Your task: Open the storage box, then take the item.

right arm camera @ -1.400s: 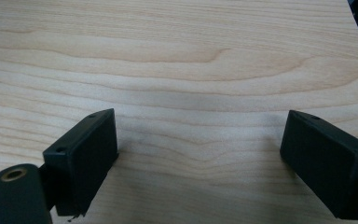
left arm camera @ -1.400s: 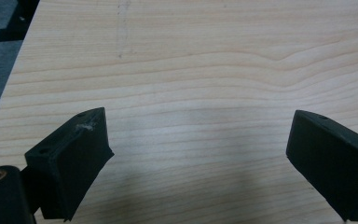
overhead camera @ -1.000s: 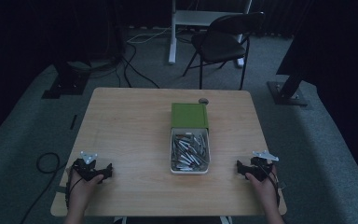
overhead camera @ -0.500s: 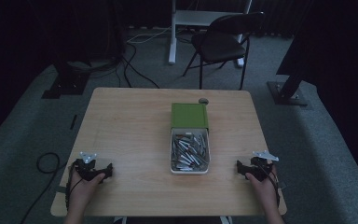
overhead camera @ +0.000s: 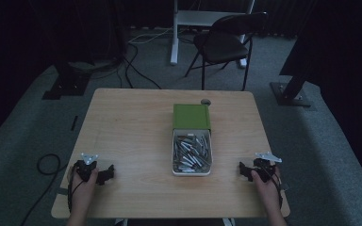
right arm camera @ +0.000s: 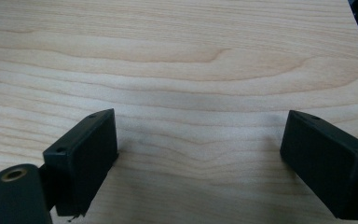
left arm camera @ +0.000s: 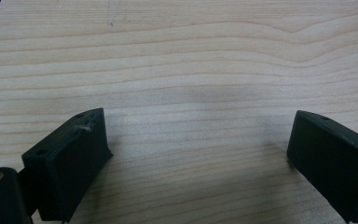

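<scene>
My left tool (overhead camera: 104, 173) and my right tool (overhead camera: 245, 170) both rest on the tabletop (overhead camera: 132, 127) near its front edge, each with jaws spread wide and nothing between them; the left gripper view and the right gripper view show bare wood grain between the black pads (left arm camera: 70, 158) (right arm camera: 86, 154). Set against the frames from a second and half a second ago, nothing has shifted: both hands sit at the same corners, and the tray has not moved. I judge that the work has not started yet and I am at a rest pose.

The white tray (overhead camera: 175, 155) of small metal parts (overhead camera: 192, 151) lies between my two tools, ahead of both, well apart from either. A green box (overhead camera: 191, 116) touches the tray's far end. Just beyond the box sits a small round dark object (overhead camera: 205, 101); I cannot tell what it is. A reach inward and forward from either tool would meet the tray first.
</scene>
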The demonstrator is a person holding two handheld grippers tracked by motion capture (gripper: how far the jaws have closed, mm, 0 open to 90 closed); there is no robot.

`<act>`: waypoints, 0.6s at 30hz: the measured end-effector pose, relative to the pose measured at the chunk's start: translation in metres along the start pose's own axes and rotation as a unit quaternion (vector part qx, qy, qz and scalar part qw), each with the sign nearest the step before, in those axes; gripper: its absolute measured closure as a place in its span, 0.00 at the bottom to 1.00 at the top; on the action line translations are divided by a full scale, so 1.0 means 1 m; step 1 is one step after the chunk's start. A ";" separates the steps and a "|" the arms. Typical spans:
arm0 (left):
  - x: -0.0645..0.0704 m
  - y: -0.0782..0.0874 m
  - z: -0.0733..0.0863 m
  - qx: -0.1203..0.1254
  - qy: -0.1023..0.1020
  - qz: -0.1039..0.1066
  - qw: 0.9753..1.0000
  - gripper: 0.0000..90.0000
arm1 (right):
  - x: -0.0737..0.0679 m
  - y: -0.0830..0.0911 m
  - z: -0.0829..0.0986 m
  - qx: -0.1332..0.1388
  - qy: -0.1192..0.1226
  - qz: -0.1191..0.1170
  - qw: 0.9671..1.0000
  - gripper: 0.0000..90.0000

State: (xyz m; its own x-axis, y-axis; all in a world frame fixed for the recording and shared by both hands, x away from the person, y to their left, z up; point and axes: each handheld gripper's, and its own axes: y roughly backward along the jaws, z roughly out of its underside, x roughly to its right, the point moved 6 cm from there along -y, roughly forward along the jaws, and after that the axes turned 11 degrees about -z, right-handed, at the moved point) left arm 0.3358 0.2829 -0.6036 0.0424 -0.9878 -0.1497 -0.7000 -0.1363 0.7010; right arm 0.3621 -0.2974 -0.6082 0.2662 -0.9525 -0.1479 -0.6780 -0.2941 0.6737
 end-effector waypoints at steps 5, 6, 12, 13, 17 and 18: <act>0.001 -0.001 0.000 -0.003 -0.002 0.001 1.000 0.02 | 0.000 0.000 0.000 0.000 0.000 0.000 1.000 0.12; 0.001 -0.001 0.000 -0.004 -0.002 0.001 1.000 0.02 | 0.000 0.000 0.000 0.000 0.000 0.000 1.000 0.12; 0.001 -0.001 0.000 -0.004 -0.003 0.003 1.000 0.02 | 0.000 0.000 0.000 -0.001 0.002 -0.002 1.000 0.12; 0.001 -0.001 0.000 -0.004 -0.003 0.003 1.000 0.02 | -0.001 0.000 0.000 -0.002 0.004 -0.004 1.000 0.12; 0.001 -0.001 0.000 -0.004 -0.004 0.004 1.000 0.02 | -0.003 -0.002 -0.001 -0.003 0.010 -0.010 1.000 0.12; 0.001 -0.001 0.000 -0.004 -0.005 0.005 1.000 0.02 | -0.003 -0.002 -0.002 -0.002 0.008 -0.009 1.000 0.12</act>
State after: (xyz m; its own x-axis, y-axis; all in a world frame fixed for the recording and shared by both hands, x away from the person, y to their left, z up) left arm 0.3367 0.2821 -0.6045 0.0276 -0.9883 -0.1497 -0.6952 -0.1266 0.7076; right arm 0.3640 -0.2937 -0.6081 0.2900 -0.9455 -0.1480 -0.6701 -0.3110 0.6740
